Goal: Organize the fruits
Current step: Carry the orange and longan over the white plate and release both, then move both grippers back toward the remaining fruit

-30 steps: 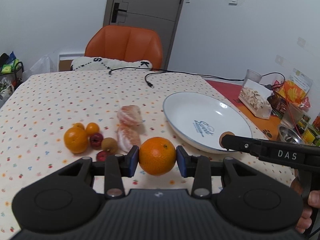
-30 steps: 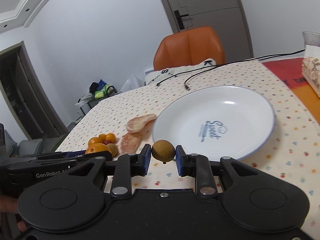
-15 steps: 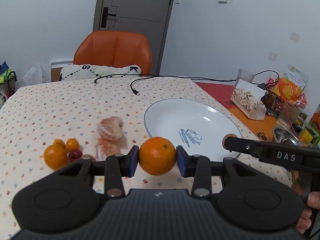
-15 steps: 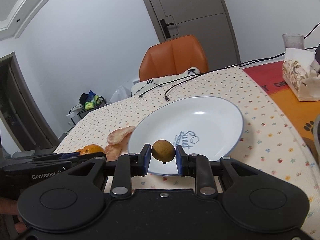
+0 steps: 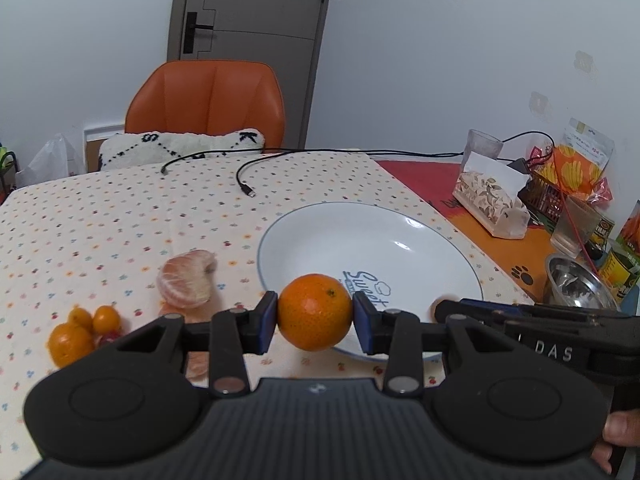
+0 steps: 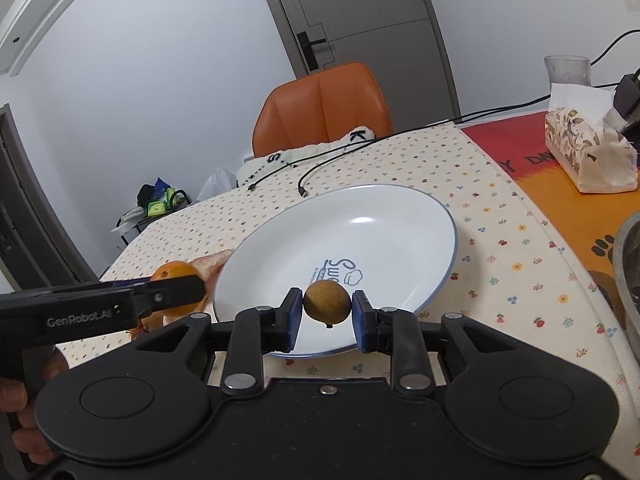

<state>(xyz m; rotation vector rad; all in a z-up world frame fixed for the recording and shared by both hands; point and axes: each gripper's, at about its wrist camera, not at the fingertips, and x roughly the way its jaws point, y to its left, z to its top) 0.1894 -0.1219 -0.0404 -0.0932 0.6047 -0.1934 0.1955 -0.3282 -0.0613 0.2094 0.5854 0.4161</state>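
My left gripper (image 5: 315, 317) is shut on an orange (image 5: 315, 312) and holds it over the near left rim of the white plate (image 5: 360, 236). My right gripper (image 6: 326, 312) is shut on a small brown longan (image 6: 326, 302) over the plate's (image 6: 380, 216) near rim. Peeled mandarin halves (image 5: 188, 278) and a cluster of small oranges (image 5: 82, 332) lie on the tablecloth left of the plate. The right gripper's arm (image 5: 532, 320) shows at the right of the left wrist view.
A tissue box (image 5: 490, 200), a glass (image 5: 576, 226), a steel bowl (image 5: 578, 286) and snack packs (image 5: 580, 164) stand at the right. Black cables (image 5: 248, 172) lie behind the plate. An orange chair (image 5: 206, 100) stands at the table's far edge.
Both grippers have moved right and forward toward the plate with their fruit. The plate now sits directly behind both held fruits.
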